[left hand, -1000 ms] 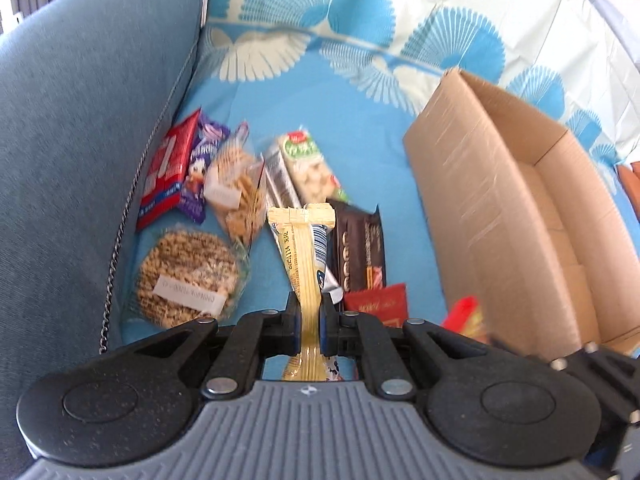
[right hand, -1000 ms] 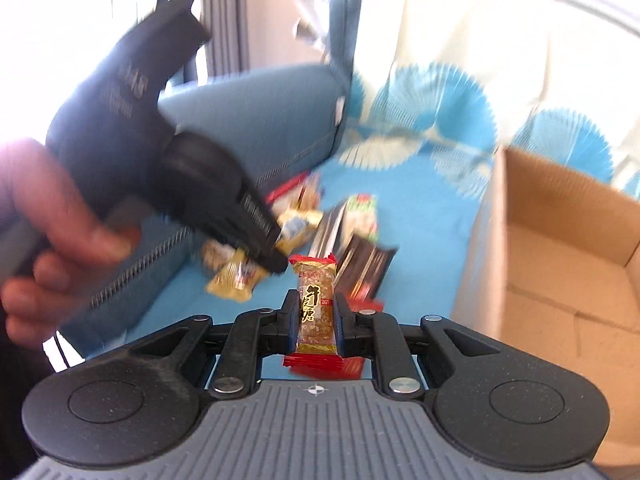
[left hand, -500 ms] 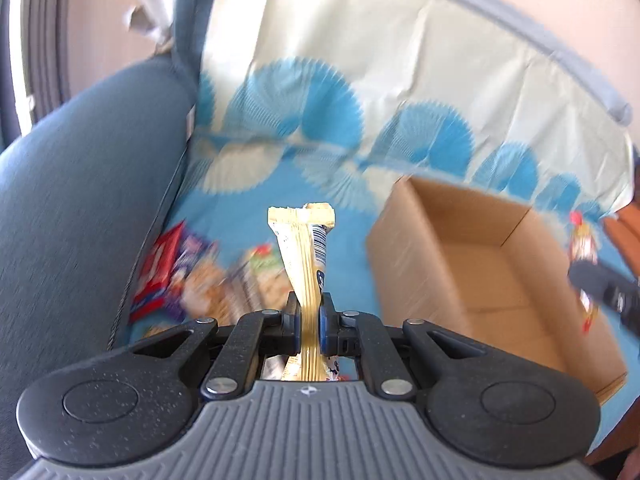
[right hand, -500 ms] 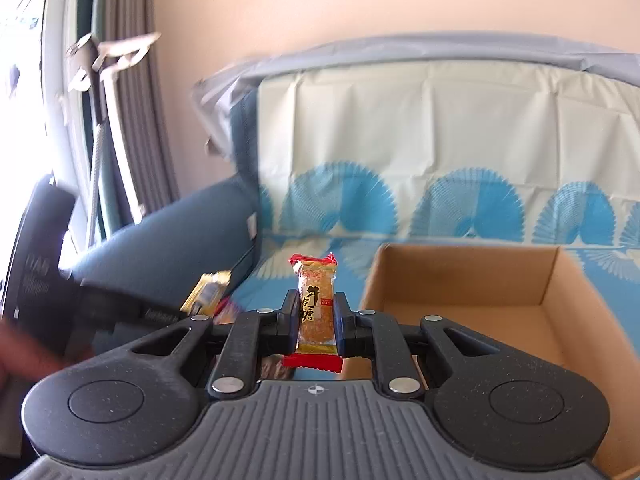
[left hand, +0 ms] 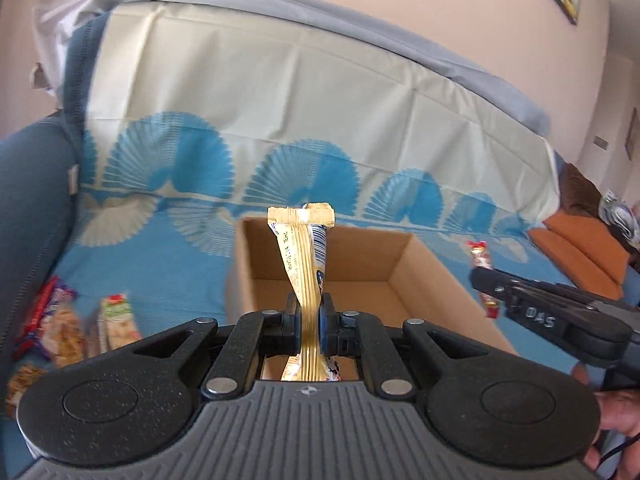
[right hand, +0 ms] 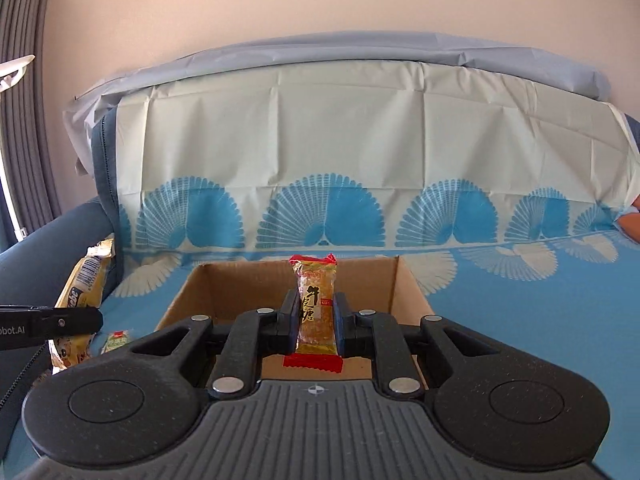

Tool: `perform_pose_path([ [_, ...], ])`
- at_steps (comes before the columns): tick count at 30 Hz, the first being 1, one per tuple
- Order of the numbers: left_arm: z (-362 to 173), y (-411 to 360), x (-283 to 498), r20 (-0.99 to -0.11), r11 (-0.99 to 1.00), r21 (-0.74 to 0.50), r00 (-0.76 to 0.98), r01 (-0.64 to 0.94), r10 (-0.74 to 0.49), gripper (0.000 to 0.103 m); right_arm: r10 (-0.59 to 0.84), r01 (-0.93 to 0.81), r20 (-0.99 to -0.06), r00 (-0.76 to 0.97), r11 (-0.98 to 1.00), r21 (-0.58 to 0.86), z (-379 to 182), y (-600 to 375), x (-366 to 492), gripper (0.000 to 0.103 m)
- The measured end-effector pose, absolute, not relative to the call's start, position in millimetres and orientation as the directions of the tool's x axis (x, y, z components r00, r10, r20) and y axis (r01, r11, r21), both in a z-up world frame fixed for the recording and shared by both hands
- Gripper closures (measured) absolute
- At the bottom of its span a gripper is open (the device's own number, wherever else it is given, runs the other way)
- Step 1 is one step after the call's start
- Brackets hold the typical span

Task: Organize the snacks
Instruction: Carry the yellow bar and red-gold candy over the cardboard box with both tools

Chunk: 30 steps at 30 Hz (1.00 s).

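Note:
An open cardboard box (left hand: pixel 360 268) (right hand: pixel 240 284) stands on the blue patterned sofa cover. My left gripper (left hand: pixel 309 308) is shut on a long yellow snack packet (left hand: pixel 306 264), held upright over the box's near edge. My right gripper (right hand: pixel 317 308) is shut on a small orange candy packet with red ends (right hand: pixel 316 300), also in front of the box. In the left wrist view the right gripper (left hand: pixel 486 284) shows at the right with its candy (left hand: pixel 482 258). The right wrist view shows the left gripper's finger (right hand: pixel 60 322) and the yellow packet (right hand: pixel 86 276) at the left.
Several loose snack packets (left hand: pixel 72 328) lie on the cover to the left of the box, beside the dark blue sofa arm (left hand: pixel 28 216). One small green packet (right hand: pixel 116 340) lies near the box. An orange cushion (left hand: pixel 580 252) sits far right. A hand (left hand: pixel 616 428) shows at the lower right.
Both grippers have risen and swung right, from over the snack pile to the front of the box, each keeping its packet. The views now look more level, toward the sofa back.

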State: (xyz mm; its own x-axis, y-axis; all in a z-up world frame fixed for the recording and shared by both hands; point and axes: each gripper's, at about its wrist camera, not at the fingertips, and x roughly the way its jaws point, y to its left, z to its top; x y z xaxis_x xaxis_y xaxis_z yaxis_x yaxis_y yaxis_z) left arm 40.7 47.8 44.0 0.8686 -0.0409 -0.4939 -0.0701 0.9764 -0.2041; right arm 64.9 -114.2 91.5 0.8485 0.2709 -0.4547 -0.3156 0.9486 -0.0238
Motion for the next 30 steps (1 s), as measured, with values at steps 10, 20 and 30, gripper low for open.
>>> perform_pose_path([
  [10, 27.6, 6.2, 57.8, -0.503, 0.986, -0.165, 0.858, 0.025, -0.106, 0.095, 0.214, -0.289, -0.470, 0.857, 0.953, -0.094, 85.5, -132.4, 69.0, 0.085],
  [20, 23.2, 4.5, 56.9, -0.518, 0.982, -0.181, 0.844, 0.046, -0.135, 0.095, 0.209, -0.286, -0.484, 0.850, 0.954, -0.091, 82.9, -134.8, 70.1, 0.085],
  [30, 21.8, 9.4, 59.5, -0.532, 0.977, -0.211, 0.835, 0.030, -0.140, 0.095, 0.210, -0.291, -0.496, 0.843, 0.952, -0.093, 81.6, -133.7, 72.7, 0.085],
])
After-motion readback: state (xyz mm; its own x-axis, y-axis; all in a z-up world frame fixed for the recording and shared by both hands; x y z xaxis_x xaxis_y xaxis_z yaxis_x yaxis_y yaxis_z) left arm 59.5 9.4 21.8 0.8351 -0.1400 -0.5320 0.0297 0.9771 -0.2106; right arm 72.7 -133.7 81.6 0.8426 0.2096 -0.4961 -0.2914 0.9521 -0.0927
